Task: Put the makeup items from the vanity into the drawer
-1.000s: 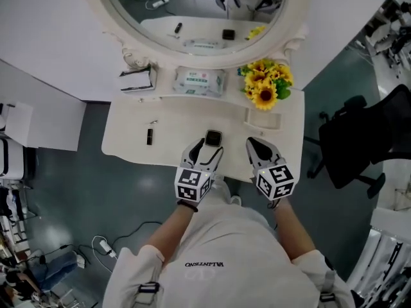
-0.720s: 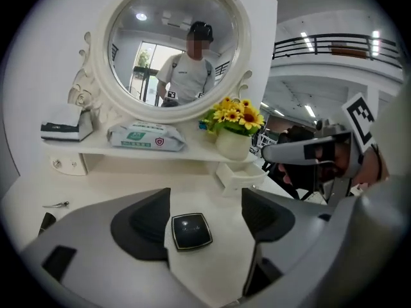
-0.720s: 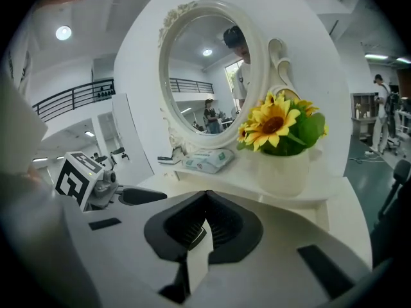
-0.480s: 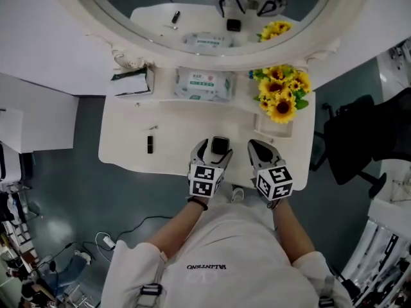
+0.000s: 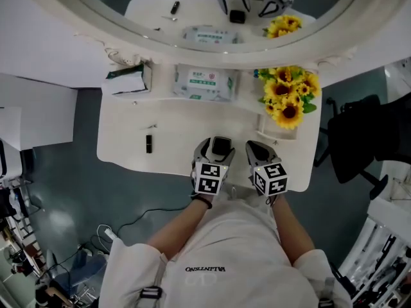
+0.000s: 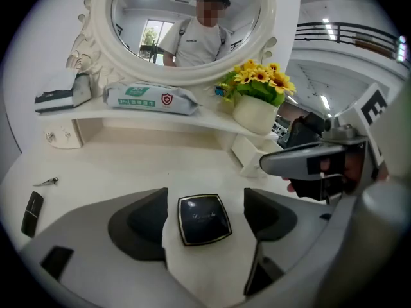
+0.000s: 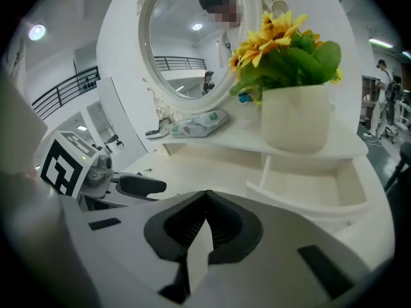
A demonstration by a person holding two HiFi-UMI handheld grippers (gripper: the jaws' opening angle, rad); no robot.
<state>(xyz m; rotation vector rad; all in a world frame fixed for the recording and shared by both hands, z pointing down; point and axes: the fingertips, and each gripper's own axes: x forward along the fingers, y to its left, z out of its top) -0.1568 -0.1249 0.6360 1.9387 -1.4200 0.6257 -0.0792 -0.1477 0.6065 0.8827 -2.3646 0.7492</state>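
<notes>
The person stands close against the vanity (image 5: 180,124), both forearms reaching forward and slightly inward, so the two grippers sit side by side at its front edge, pointing toward the mirror (image 5: 212,11). The left gripper (image 5: 216,147) is lowered to the tabletop with its jaws spread wide. A black compact (image 6: 204,219) lies flat on the top between them, with a gap to each pad. Just to its right, the right gripper (image 7: 205,196) has its jaws closed tip to tip, with only a sliver of tabletop showing below them. Well off to the left, a small black tube (image 5: 149,144) and a little metal clip (image 5: 152,126) lie on the top. On the raised shelf sit a box (image 5: 128,80), a pack of wipes (image 5: 205,82), and a white pot (image 7: 298,117) holding sunflowers (image 5: 289,98). Below the pot, a small drawer (image 7: 308,194) stands pulled out.
</notes>
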